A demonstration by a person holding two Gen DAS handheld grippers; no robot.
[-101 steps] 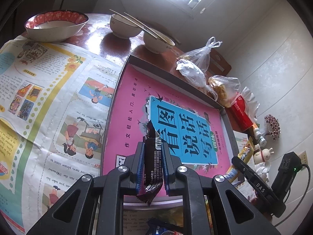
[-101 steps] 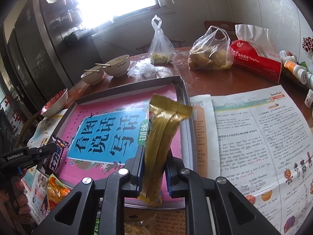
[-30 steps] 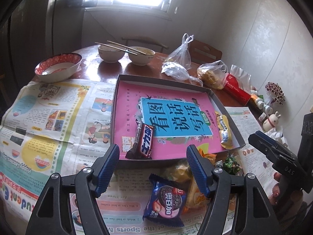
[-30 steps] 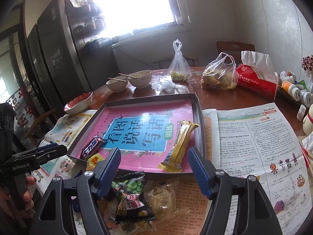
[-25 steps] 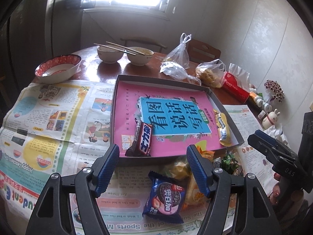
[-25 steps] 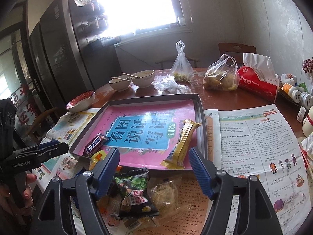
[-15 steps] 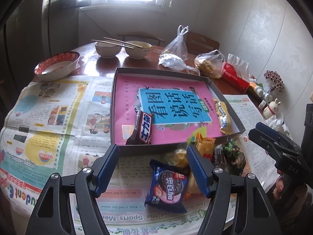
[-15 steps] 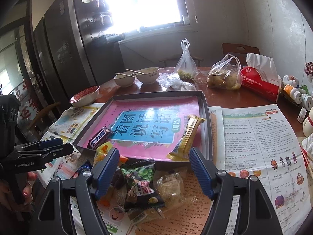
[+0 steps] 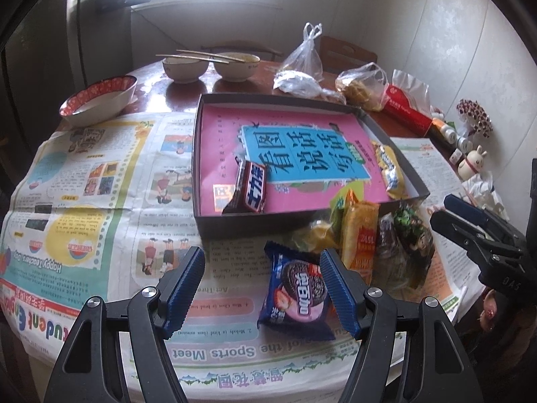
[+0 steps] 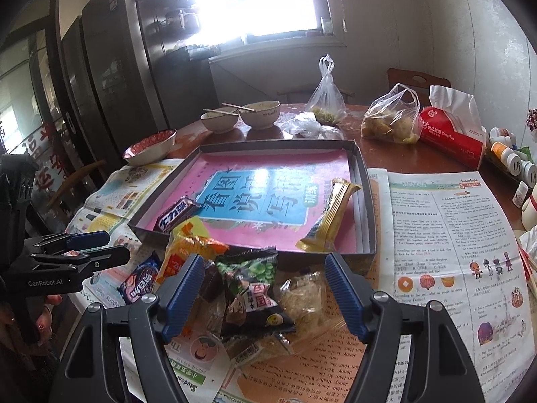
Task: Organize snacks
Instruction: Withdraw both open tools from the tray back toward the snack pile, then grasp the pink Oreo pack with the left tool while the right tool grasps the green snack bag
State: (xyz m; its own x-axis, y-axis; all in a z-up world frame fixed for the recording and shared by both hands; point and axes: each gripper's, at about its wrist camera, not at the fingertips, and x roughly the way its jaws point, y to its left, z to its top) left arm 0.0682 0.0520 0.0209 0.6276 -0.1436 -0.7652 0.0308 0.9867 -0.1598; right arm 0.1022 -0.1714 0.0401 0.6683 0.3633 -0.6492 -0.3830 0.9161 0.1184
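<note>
A shallow grey box [image 9: 241, 225] [image 10: 365, 181] lined with a pink and blue sheet holds a dark chocolate bar [image 9: 251, 191] [image 10: 174, 218] at its near left and a yellow wafer bar [image 9: 389, 168] [image 10: 332, 215] at its right. In front of the box lies a heap of loose snacks. My left gripper [image 9: 261, 285] is open above a blue Oreo packet [image 9: 298, 295] [image 10: 139, 280]. My right gripper [image 10: 261, 285] is open over a black and green snack bag [image 10: 251, 288] [image 9: 407, 235], beside an orange packet [image 10: 188, 248] [image 9: 360, 235] and a clear wrapped biscuit [image 10: 302, 299].
Newspaper [image 9: 84, 181] [image 10: 453, 235] covers the near part of the wooden table. At the back stand a red-rimmed bowl [image 9: 97, 100], two small bowls with chopsticks [image 9: 211, 63], plastic bags [image 10: 389, 117] and a red tissue pack [image 10: 453, 134]. Small bottles and figurines [image 9: 470, 158] line the right edge.
Since 3.4 s ago both grippers let go of their bars, which now lie in the box. Over the last second both views tilted down slightly toward the snack heap.
</note>
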